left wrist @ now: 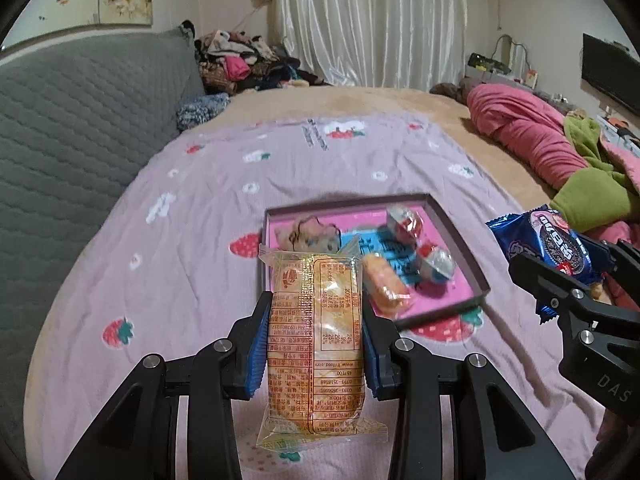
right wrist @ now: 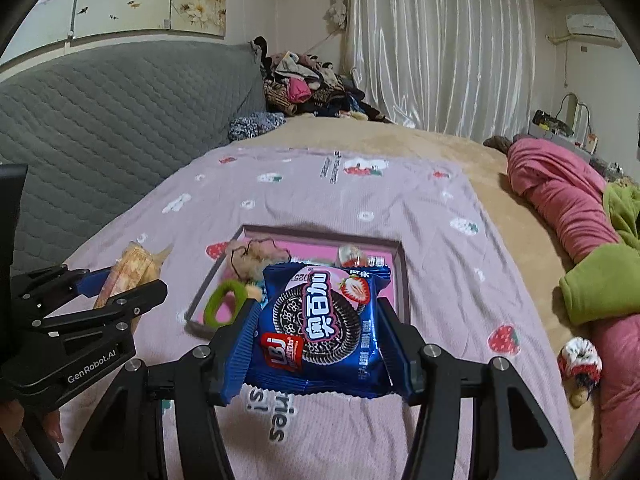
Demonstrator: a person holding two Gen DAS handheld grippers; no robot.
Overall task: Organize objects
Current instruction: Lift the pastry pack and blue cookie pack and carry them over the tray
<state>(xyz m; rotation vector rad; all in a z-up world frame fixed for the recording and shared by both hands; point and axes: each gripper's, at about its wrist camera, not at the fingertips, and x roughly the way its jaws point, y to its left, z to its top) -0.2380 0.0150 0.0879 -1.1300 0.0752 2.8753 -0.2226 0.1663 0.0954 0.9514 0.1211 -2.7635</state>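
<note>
The long clear-wrapped orange pastry packet (left wrist: 316, 340) is lying with its long axis straight along the fingers of the left gripper (left wrist: 315, 344), its far sealed end pointing toward the shallow grey-rimmed tray with a pink floor (left wrist: 468, 256). The jaws are pinching it across the middle between blue ribbed pads (left wrist: 256, 354). Its back label is facing up, showing a nutrition table and a partly readable web address; the rest is too fine to read.

The right gripper (right wrist: 318, 340) is clamping the squarish blue foil cookie packet (right wrist: 320, 328) by its two side edges, front face up, top edge pointing at the tray. It is showing Chinese brand lettering, a black sandwich cookie, a strawberry and a red corner badge.

Both packets are hanging above the lilac strawberry-print cloth (left wrist: 192, 240), just short of the tray. "GenRobot.AI" is showing on the left gripper's body in the right wrist view.
</note>
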